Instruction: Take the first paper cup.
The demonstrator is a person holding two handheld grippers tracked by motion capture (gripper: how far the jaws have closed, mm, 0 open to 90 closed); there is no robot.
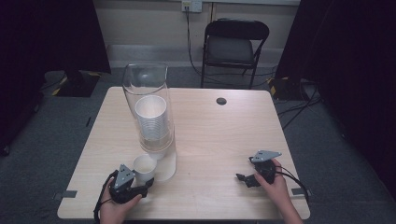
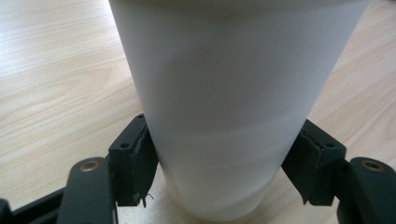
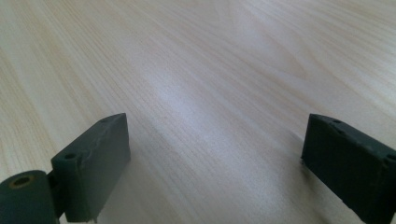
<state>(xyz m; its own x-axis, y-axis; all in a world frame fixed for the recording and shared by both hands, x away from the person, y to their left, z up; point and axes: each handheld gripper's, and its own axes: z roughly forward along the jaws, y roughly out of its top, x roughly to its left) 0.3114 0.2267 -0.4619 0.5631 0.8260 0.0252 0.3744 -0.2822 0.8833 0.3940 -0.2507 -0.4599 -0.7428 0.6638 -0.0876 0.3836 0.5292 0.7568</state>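
left gripper (image 1: 148,183) at near left of the table (image 1: 219,140), jaws pinched on the lower wall of a single white paper cup (image 1: 144,168). in the left gripper view the cup (image 2: 233,107) sits between both pads (image 2: 140,163), touching each side, base on the wood. cup stands upright, just near of the tall clear cylinder (image 1: 148,109), which holds a stack of white cups (image 1: 151,120) well up inside it. the held cup is touching or nearly touching the cylinder's foot; cannot tell which.

right gripper (image 1: 246,179) rests at near right, well apart from the work. its jaws stand spread with only bare table (image 3: 196,84) between them.

risks, as judged:
- grip is low on a thin, tapered wall. more squeeze could dent or oval the cup; less could let it slide out upward on a lift.
- a move toward the far side would knock the cup into the cylinder, which is tall and narrow and may rock or tip.
- a tilt of the hand would tip the cup over its base edge.
- right gripper is too far off to steady anything.
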